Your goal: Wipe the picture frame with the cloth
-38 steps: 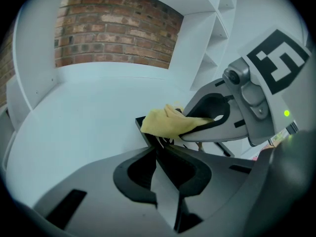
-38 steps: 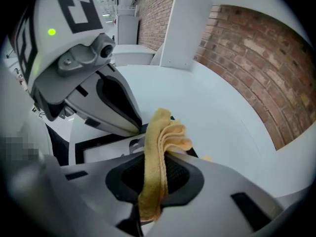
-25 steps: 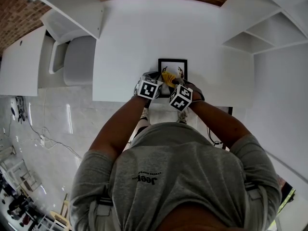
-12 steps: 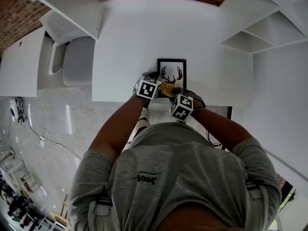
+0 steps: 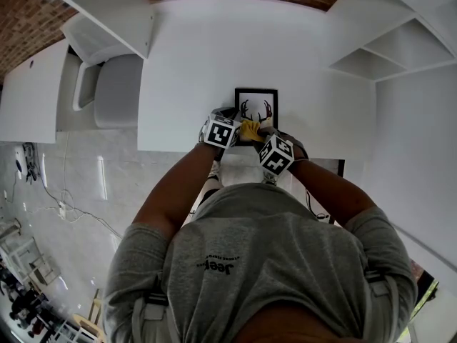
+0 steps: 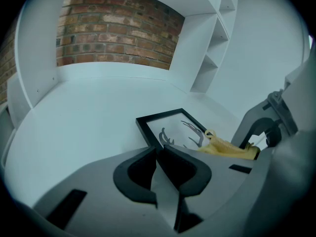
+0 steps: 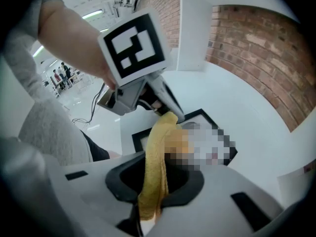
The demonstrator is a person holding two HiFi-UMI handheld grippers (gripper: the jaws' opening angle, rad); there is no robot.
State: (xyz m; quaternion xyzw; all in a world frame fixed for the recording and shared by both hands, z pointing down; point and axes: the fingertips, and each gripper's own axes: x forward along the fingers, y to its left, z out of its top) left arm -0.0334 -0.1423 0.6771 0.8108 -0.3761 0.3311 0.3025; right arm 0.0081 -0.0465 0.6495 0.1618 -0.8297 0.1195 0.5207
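A black picture frame (image 5: 256, 103) with an antler drawing lies flat on the white table (image 5: 193, 56), close to its near edge. My left gripper (image 5: 233, 122) sits at the frame's near left corner. In the left gripper view its jaws (image 6: 158, 152) are closed over the frame's edge (image 6: 148, 128). My right gripper (image 5: 260, 133) is shut on a yellow cloth (image 5: 250, 129). The cloth (image 7: 157, 152) runs out of the right gripper (image 7: 157, 179) onto the frame's (image 7: 200, 114) near part. The left gripper's tip (image 7: 168, 102) touches the frame beside it.
White shelving (image 5: 400, 48) stands to the right of the table and a white cabinet (image 5: 107, 13) at the far left. A grey seat (image 5: 118, 88) is left of the table. A brick wall (image 6: 113, 33) runs behind. The table's front edge is just below the grippers.
The right gripper has drawn the cloth from the upper part of the picture down toward the frame's near edge, uncovering the antlers. The left gripper has stayed at the frame's corner.
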